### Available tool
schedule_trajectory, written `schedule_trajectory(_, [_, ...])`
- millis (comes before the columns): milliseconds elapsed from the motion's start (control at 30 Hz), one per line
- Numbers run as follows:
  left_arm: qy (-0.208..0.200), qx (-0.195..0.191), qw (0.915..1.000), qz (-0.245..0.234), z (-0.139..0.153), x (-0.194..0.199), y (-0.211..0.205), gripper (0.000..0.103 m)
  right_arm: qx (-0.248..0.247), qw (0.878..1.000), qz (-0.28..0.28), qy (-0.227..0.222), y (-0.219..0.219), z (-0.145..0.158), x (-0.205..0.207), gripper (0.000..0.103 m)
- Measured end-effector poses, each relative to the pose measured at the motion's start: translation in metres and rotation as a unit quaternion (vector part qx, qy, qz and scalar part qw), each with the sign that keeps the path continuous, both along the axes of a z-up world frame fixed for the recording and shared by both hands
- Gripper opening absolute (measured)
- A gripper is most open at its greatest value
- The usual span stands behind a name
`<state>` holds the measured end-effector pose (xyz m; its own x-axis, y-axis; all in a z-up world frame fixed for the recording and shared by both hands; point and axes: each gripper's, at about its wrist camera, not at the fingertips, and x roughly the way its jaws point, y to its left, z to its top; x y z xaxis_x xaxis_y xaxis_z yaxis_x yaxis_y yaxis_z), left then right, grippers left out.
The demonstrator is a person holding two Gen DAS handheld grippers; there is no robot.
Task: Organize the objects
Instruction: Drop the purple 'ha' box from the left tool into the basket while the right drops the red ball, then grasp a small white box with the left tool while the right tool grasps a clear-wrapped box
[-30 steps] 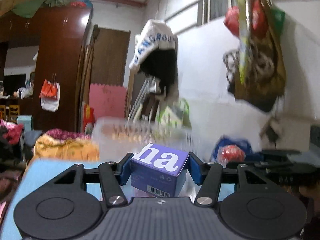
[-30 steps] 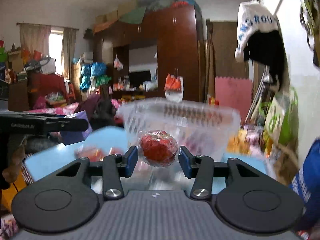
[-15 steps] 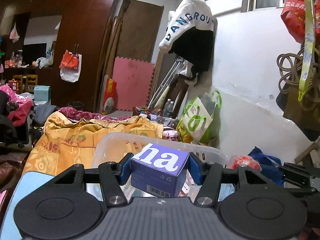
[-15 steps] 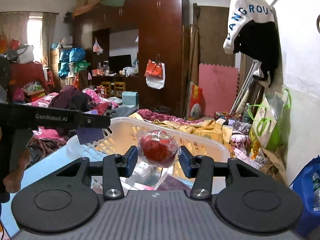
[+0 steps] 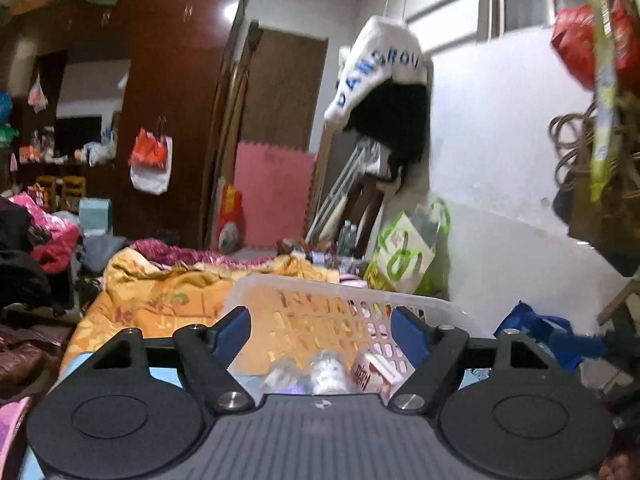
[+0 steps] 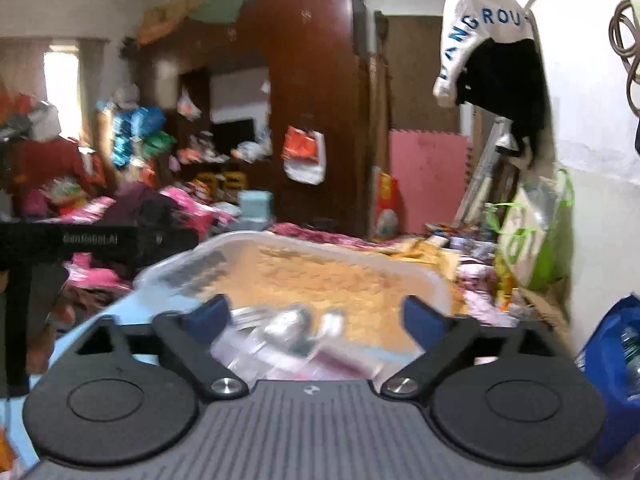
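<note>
A white slotted plastic basket [image 5: 348,300] sits right in front of both grippers; it also shows in the right wrist view [image 6: 434,280]. My left gripper [image 5: 322,332] is open and empty over the basket's near side. Inside lie small wrapped packets and a pink box [image 5: 374,372]. My right gripper [image 6: 318,316] is open and empty above the basket, over blurred clear-wrapped packets [image 6: 288,328]. The purple box and the red wrapped item are not seen in either grip.
The basket rests on a light blue surface [image 6: 104,320]. An orange blanket [image 5: 152,300] lies behind it. A white wall [image 5: 500,200] with hanging bags is at the right. The left gripper's body [image 6: 92,238] shows at the left of the right wrist view.
Both grippers have opened. The purple box has left the left gripper and the red wrapped item has left the right gripper. Both views tilted slightly and blurred.
</note>
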<state>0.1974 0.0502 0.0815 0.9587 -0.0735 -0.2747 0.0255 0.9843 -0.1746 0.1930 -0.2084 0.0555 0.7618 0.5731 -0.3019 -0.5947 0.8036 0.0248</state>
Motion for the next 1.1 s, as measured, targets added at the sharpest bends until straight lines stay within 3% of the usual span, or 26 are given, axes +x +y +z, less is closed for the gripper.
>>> schedule_trajectory(67, [-0.012,0.027,0.9995,0.008,-0.008,-0.032,0.003,0.088,-0.003,1.0,0.021,0.005,-0.002,-0.018,-0.019,0.103])
schedule_trajectory(133, [-0.007,0.045,0.9986,0.028,-0.026,-0.061,0.011,0.089,-0.002,0.999,0.031,0.012,-0.002,-0.041,-0.034,0.103])
schedule_trajectory(267, [0.018,0.008,0.9991,0.037,-0.069,-0.098,0.042,0.089,-0.023,0.999,0.043,0.016,0.014,-0.073,-0.048,0.101])
schedule_trajectory(400, [0.031,-0.005,0.9983,0.048,-0.095,-0.105,0.058,0.089,-0.019,0.998,0.064,0.011,0.028,-0.084,-0.056,0.101])
schedule_trajectory(600, [0.043,-0.007,0.9985,0.034,-0.105,-0.093,0.053,0.089,-0.037,0.996,0.079,-0.006,0.043,-0.087,-0.062,0.101])
schedule_trajectory(700, [0.061,0.0,0.9972,0.044,-0.111,-0.09,0.051,0.089,-0.064,0.995,0.079,-0.003,0.051,-0.096,-0.067,0.087])
schedule_trajectory(867, [0.079,-0.022,0.9954,0.049,-0.115,-0.082,0.051,0.085,-0.026,0.995,0.09,0.026,0.04,-0.099,-0.063,0.05])
schedule_trajectory(967, [0.085,-0.025,0.9944,0.058,-0.115,-0.08,0.051,0.079,-0.011,0.996,0.086,0.033,0.03,-0.1,-0.064,0.052])
schedule_trajectory(1100, [0.08,-0.03,0.9945,0.06,-0.118,-0.086,0.053,0.079,0.008,0.998,0.064,0.019,0.002,-0.097,-0.08,0.057])
